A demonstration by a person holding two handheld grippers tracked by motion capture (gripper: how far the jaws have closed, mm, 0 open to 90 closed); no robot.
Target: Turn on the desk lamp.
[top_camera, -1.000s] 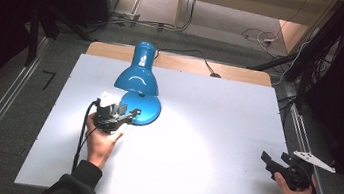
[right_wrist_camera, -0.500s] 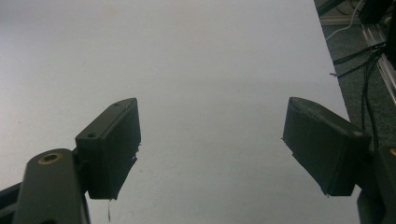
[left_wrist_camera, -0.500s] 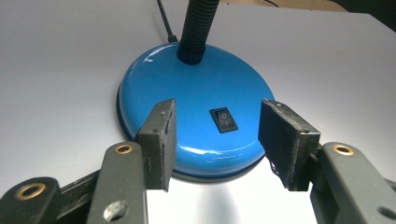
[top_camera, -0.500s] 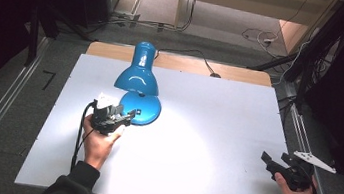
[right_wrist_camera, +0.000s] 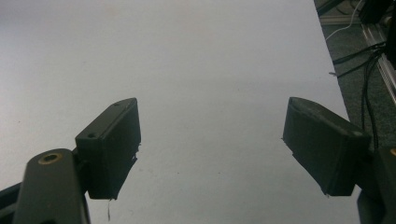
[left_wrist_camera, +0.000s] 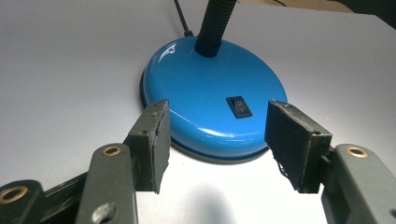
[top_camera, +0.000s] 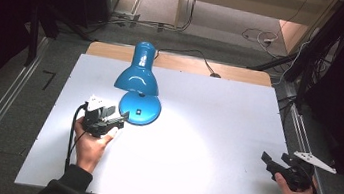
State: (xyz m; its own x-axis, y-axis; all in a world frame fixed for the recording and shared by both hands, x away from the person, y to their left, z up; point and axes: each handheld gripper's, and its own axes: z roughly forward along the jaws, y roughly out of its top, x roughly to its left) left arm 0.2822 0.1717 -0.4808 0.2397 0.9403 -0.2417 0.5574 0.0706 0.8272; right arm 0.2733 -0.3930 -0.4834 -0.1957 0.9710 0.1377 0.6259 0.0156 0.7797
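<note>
Blue lamp (top_camera: pixel 140 85) stands near the worktop's (top_camera: pixel 208 112) far edge. Left gripper (left_wrist_camera: pixel 215 140) gapes wide just before its base, holding nothing; right gripper (right_wrist_camera: pixel 210 149), wide open and empty, sits by the near right corner

I see a white table top (top_camera: pixel 215 133) whose far edge shows a strip of bare wood (top_camera: pixel 233 72). A blue desk lamp (top_camera: pixel 138 75) stands on it toward ten o'clock from the middle, its oval base (left_wrist_camera: pixel 212 93) flat on the surface with a black rocker switch (left_wrist_camera: pixel 238 107) on top. Its cord (top_camera: pixel 190 59) runs off over the far edge toward twelve o'clock.
</note>
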